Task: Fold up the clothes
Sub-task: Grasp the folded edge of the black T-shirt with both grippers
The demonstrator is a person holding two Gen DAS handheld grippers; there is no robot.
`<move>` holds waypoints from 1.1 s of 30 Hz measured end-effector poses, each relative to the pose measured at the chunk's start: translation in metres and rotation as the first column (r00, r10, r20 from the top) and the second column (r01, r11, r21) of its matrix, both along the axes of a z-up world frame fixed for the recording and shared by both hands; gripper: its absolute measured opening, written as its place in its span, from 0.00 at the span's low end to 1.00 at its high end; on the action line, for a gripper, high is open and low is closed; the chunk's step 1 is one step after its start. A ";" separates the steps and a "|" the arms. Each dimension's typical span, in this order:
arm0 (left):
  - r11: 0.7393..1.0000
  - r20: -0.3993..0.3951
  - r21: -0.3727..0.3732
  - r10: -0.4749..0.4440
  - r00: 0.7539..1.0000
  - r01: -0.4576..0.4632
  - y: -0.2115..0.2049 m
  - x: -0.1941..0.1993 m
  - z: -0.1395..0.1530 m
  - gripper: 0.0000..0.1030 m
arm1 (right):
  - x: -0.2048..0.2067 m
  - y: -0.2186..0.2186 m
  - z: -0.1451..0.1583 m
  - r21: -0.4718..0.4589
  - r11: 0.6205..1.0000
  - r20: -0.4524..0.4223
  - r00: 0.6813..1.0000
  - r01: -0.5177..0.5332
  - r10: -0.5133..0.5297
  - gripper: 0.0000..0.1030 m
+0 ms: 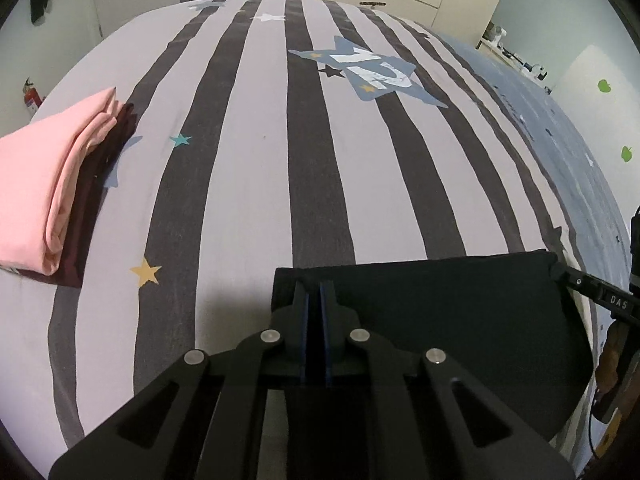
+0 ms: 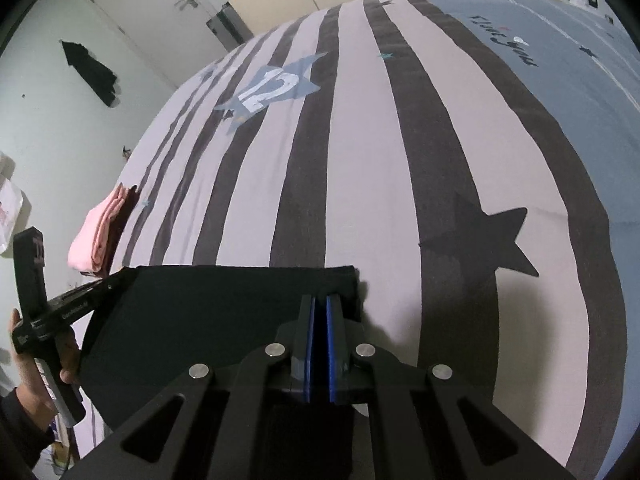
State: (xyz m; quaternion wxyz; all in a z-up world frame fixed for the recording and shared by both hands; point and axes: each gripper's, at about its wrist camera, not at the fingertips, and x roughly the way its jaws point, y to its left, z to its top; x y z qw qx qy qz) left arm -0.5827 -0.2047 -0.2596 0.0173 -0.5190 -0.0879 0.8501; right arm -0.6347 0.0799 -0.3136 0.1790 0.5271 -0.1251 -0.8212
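Stretching between left claw (image 1: 315,286) and right claw (image 2: 320,300), black garment (image 1: 460,304) pinched at corners

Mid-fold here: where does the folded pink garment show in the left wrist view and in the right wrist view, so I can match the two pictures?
Left wrist view: the folded pink garment lies at the far left edge, on a dark maroon piece.
Right wrist view: it sits small at mid-left, just beyond the black cloth's far left corner.
Shared landmark: the blue star patch with the number 12 on the striped bed cover.

A black cloth garment (image 1: 460,304) hangs folded over the striped bed, beside folded pink (image 1: 44,184) and maroon (image 1: 100,184) clothes.
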 end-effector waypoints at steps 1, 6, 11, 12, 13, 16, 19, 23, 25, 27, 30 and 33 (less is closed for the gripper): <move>1.000 -0.005 0.014 0.010 1.000 -0.010 -0.002 0.000 0.004 0.04 | 0.001 0.002 0.001 0.005 1.000 -0.001 1.000 0.006 -0.006 0.11; 0.999 -0.090 -0.037 0.007 0.996 -0.011 0.006 0.021 0.039 0.05 | 0.020 0.008 0.035 0.062 0.997 -0.104 0.994 0.044 -0.037 0.15; 0.996 -0.164 -0.086 0.005 0.987 -0.020 0.025 0.056 0.057 0.05 | 0.052 -0.016 0.062 0.011 1.000 -0.162 0.987 -0.007 0.009 0.15; 0.995 -0.166 -0.088 0.023 0.986 -0.038 0.024 0.056 0.055 0.05 | 0.058 -0.025 0.064 0.004 1.000 -0.165 0.986 -0.031 0.031 0.15; 0.995 -0.149 -0.073 0.051 0.987 -0.062 0.019 0.050 0.048 0.05 | 0.063 -0.035 0.060 -0.010 0.998 -0.157 0.986 -0.058 0.056 0.15; 0.991 -0.111 -0.040 0.121 0.986 -0.126 0.002 0.033 0.030 0.05 | 0.066 -0.057 0.044 0.015 0.995 -0.129 0.987 -0.097 0.098 0.15; 0.986 -0.092 -0.024 0.162 0.982 -0.165 -0.013 0.018 0.022 0.05 | 0.065 -0.060 0.040 0.035 0.996 -0.134 0.988 -0.076 0.080 0.15; 0.984 -0.078 -0.016 0.175 0.981 -0.177 -0.024 0.009 0.019 0.05 | 0.061 -0.033 0.044 0.040 0.999 -0.150 0.988 0.036 -0.029 0.15; 0.985 -0.083 0.001 0.172 0.982 -0.173 -0.027 0.011 0.023 0.05 | 0.055 -0.014 0.045 0.026 0.997 -0.144 0.987 0.078 -0.073 0.15; 0.985 -0.085 0.060 0.166 0.982 -0.161 -0.029 0.018 0.028 0.05 | 0.050 0.000 0.043 0.038 0.993 -0.131 0.986 0.111 -0.105 0.15; 0.989 -0.094 0.087 0.129 0.987 -0.121 -0.024 0.033 0.031 0.25 | 0.035 0.014 0.030 -0.006 0.991 -0.068 0.989 0.134 -0.134 0.16; 0.989 -0.076 0.111 0.102 0.992 -0.093 -0.019 0.035 0.029 0.34 | 0.029 0.017 0.026 -0.067 0.990 -0.042 0.991 0.121 -0.124 0.17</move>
